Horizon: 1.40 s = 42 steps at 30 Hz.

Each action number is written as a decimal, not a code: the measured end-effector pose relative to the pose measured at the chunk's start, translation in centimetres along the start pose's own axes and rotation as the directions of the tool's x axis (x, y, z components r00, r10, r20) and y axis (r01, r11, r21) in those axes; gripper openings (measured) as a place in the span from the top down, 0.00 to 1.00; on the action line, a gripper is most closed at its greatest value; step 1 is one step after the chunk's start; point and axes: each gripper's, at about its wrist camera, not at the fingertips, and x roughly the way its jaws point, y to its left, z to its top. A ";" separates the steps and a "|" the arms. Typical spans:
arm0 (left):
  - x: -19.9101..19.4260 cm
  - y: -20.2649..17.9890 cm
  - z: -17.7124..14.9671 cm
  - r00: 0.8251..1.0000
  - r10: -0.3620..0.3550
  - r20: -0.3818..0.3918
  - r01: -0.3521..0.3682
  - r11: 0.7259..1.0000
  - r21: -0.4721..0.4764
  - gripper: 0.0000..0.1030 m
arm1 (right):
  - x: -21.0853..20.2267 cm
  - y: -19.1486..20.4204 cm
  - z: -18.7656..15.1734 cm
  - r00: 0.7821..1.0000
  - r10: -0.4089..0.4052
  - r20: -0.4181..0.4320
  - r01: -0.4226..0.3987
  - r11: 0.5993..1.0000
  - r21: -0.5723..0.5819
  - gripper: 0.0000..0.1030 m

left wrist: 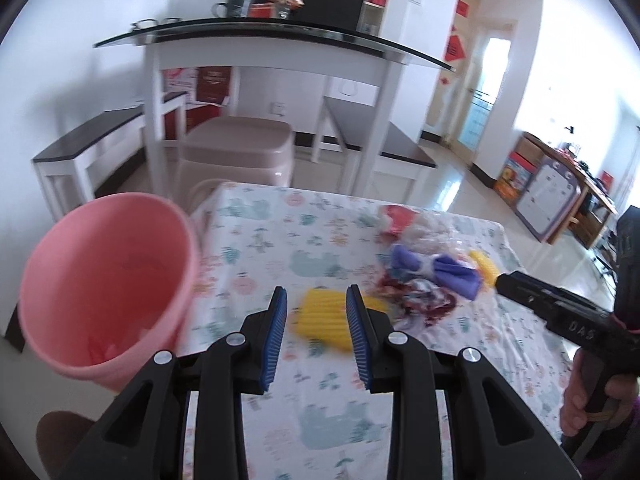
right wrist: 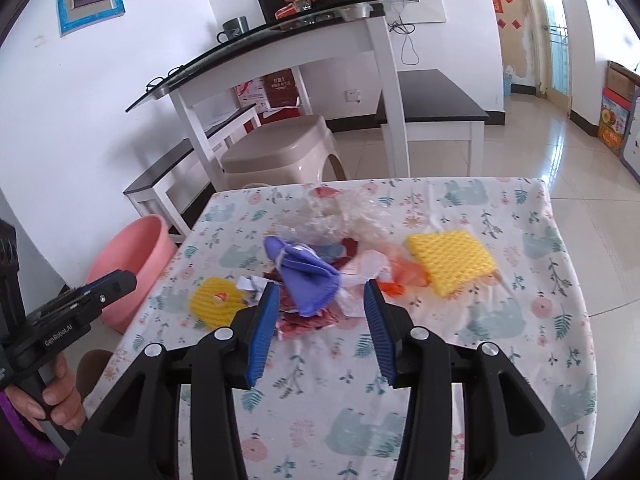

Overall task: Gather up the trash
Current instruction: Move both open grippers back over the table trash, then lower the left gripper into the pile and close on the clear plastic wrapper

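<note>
A pile of trash lies on the patterned tablecloth [right wrist: 500, 320]: a purple glove [right wrist: 310, 274], clear plastic wrap [right wrist: 340, 216], red and white scraps [right wrist: 308, 320], an orange scrap [right wrist: 404, 276] and two yellow foam nets [right wrist: 450, 258] [right wrist: 216, 300]. My left gripper [left wrist: 316, 296] is open, its jaws either side of the near yellow foam net [left wrist: 322, 316]. My right gripper [right wrist: 320, 290] is open, low over the purple glove, which also shows in the left wrist view [left wrist: 436, 270]. A pink bin [left wrist: 104, 276] stands off the table's left edge, also in the right wrist view [right wrist: 128, 268].
A beige plastic stool [right wrist: 276, 152] stands just behind the table. A white desk with a dark glass top [left wrist: 276, 40] and dark benches [right wrist: 432, 96] are further back. Tiled floor [right wrist: 600, 220] lies to the right.
</note>
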 end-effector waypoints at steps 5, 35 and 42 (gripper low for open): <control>2.0 -2.7 1.5 0.994 -0.105 -0.025 0.106 0.993 0.044 0.71 | -0.1 -1.1 -0.4 1.000 -0.011 0.000 0.011 1.000 0.006 0.57; 14.1 -9.2 4.0 0.959 -0.219 -0.178 0.273 0.880 0.389 0.80 | 1.4 -6.5 -0.4 0.995 -0.096 -0.037 0.100 0.990 0.099 0.57; 13.1 -9.2 3.6 0.961 -0.236 -0.144 0.273 0.891 0.362 0.97 | 1.4 -7.2 -0.4 0.993 -0.110 -0.035 0.113 0.987 0.112 0.57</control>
